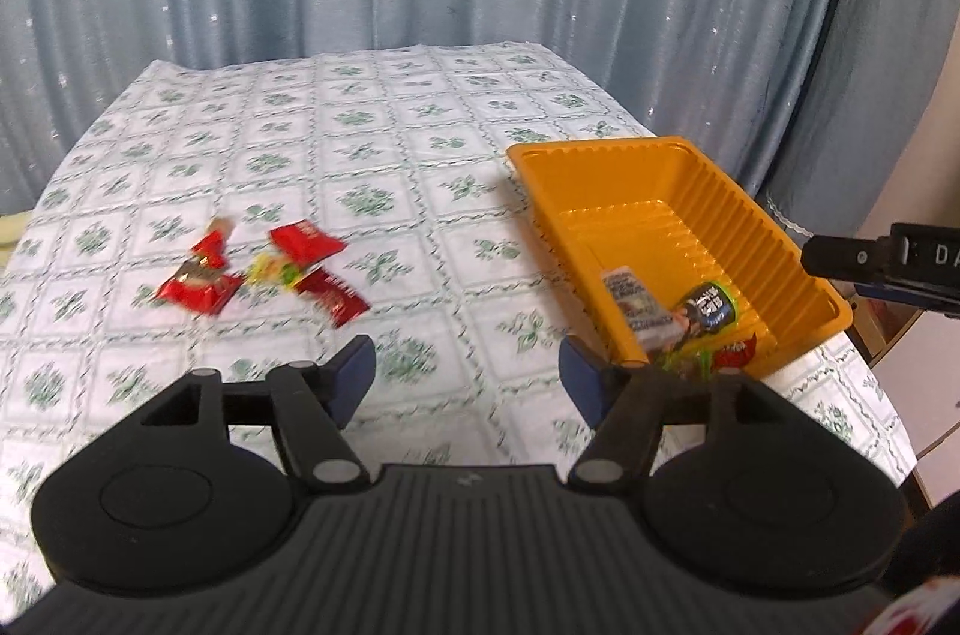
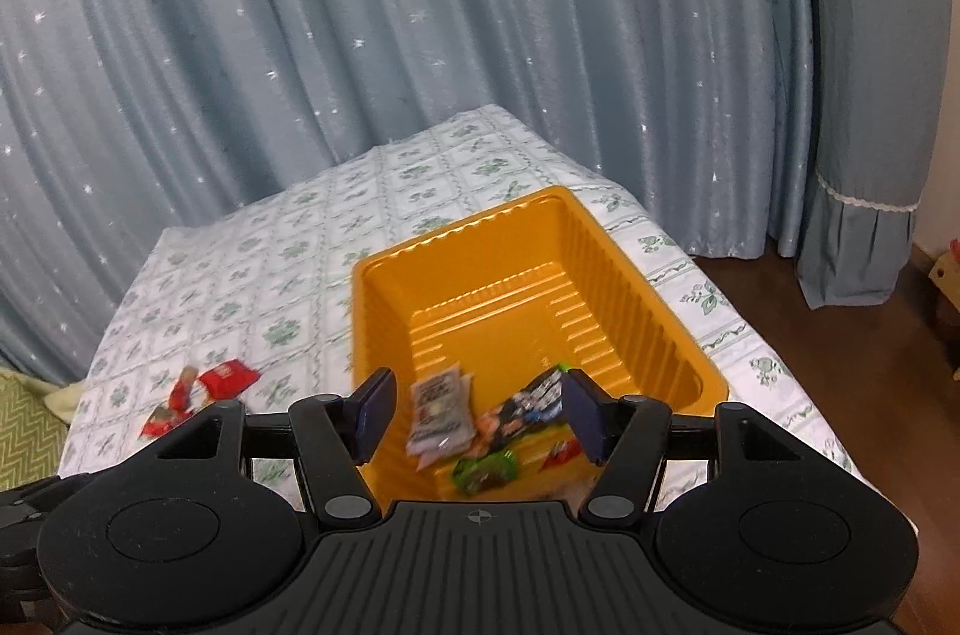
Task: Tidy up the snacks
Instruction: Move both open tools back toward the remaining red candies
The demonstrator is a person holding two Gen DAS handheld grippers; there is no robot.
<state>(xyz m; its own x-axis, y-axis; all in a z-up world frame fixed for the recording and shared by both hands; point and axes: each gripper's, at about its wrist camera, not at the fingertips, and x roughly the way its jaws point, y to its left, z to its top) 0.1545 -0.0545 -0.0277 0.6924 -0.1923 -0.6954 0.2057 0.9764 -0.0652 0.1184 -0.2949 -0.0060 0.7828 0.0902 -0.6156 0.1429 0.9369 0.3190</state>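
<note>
Snacks [image 2: 480, 419] in our orange tray [image 2: 630, 287], red packets [image 1: 264, 275] at nine o'clock on worktop [image 1: 360, 125], our left gripper [image 1: 467, 374] and right gripper [image 2: 479, 410] fingers released, empty.

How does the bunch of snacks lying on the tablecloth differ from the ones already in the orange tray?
The packets on the tablecloth are mostly red with one yellowish piece; the packets in the orange tray are mixed: whitish, dark, green, red. The tablecloth group lies loose in the open on the cloth; the tray group is piled at the near end, inside the tray walls. Both are small wrapped snacks, and neither gripper holds any.
</note>
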